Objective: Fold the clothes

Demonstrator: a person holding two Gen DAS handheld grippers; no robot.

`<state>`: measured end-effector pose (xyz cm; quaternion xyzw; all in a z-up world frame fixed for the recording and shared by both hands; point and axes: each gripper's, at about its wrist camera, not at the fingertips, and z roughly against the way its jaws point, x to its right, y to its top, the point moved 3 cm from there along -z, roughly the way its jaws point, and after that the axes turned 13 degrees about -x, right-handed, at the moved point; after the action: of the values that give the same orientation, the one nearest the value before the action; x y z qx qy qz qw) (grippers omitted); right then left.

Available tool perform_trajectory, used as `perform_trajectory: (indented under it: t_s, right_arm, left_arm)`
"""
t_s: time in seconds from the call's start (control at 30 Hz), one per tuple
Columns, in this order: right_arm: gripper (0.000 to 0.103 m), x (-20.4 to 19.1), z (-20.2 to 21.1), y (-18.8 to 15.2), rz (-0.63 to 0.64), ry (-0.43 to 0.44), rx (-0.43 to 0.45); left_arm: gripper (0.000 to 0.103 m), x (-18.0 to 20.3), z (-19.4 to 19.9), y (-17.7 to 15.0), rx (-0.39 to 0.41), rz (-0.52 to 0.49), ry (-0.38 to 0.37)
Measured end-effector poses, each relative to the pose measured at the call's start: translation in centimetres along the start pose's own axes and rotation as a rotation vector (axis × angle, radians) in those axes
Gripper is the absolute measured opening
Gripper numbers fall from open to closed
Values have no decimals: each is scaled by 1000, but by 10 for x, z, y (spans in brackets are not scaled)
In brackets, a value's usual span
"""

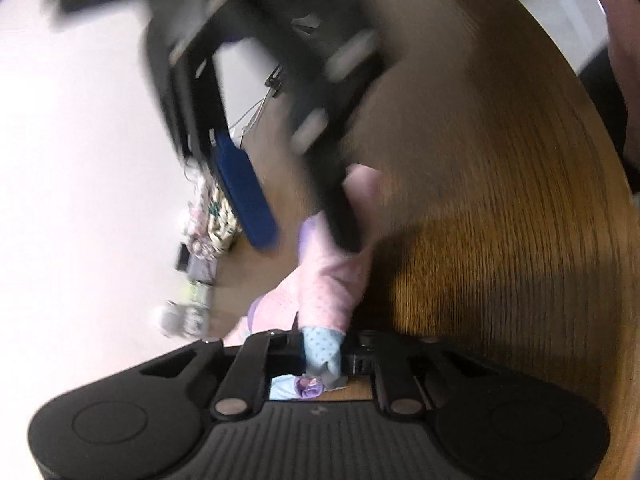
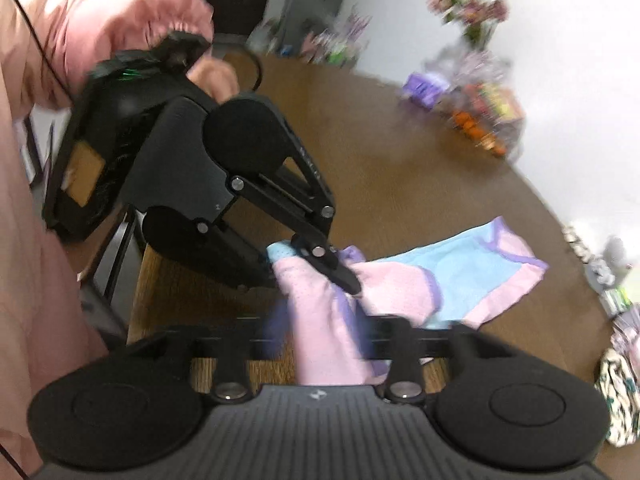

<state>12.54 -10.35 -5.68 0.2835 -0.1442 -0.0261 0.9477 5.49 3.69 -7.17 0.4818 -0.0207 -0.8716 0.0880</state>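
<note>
A small pink and light-blue garment with purple trim (image 2: 460,276) lies on the brown wooden table (image 2: 380,152). My left gripper (image 2: 344,274) is shut on the garment's near pink edge, seen in the right wrist view. In the left wrist view its fingers pinch the blue dotted cloth (image 1: 322,350). My right gripper (image 1: 304,236) appears from above in the left wrist view, blurred, one black finger (image 1: 340,216) pressed on the pink cloth (image 1: 324,284) and one blue pad (image 1: 244,196) apart from it. In its own view pink cloth (image 2: 332,344) runs between its fingers.
Flowers and wrapped snacks (image 2: 476,92) stand at the table's far right by the white wall. Patterned cloth (image 2: 618,396) and small items lie at the right edge. A person's pink sleeve (image 2: 120,20) is at the left. A chair (image 2: 100,280) stands below the table's left edge.
</note>
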Motion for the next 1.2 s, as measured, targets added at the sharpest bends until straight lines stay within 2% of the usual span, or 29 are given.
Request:
perform_trajectory:
  t_s: [0.13,0.27,0.33,0.47,0.57,0.63,0.67,0.7,0.73,0.9,1.03,1.1,1.2]
  right_arm:
    - [65,-17,2,-23,58,-144,34]
    - [65,-33,-23,-39,207,-313,21]
    - [65,-34,-34,-39,271,-375,32]
    - [64,-24,-47,-30,318,-415,67]
    - [54,-21,-51,-23,378,-401,78]
    - [36,-23,-51,-20,416,-364,64]
    - [31,-25,-52,-20,432,-350,55]
    - [20,-28,-51,-21,442,-335,45]
    - [15,-30,-49,-22,438,-309,40]
    - [12,-39,-25,-21,346,-98,16]
    - [11,-27,5,-16,153,218,10]
    - [12,-12,16,-12,57,375,11]
    - [12,20,11,-11,-92,531,-3]
  left_arm:
    - [11,-27,1,-5,14,128,-123]
    - [11,-51,3,-8,37,208,-191]
    - [11,-55,9,-11,51,217,-204]
    - [11,-51,24,-19,54,195,-234]
    - [11,-59,29,-19,55,204,-275]
    - [11,-61,31,-21,63,228,-314]
    - [11,-60,31,-22,68,237,-332]
    - [11,-60,32,-22,74,246,-350]
    - [11,-59,34,-23,79,253,-367]
    - [11,-57,52,-22,111,297,-513]
    - [12,-70,58,-22,168,381,-718]
    - [15,-81,54,-27,186,471,-805]
    - [21,-99,40,-35,192,633,-923]
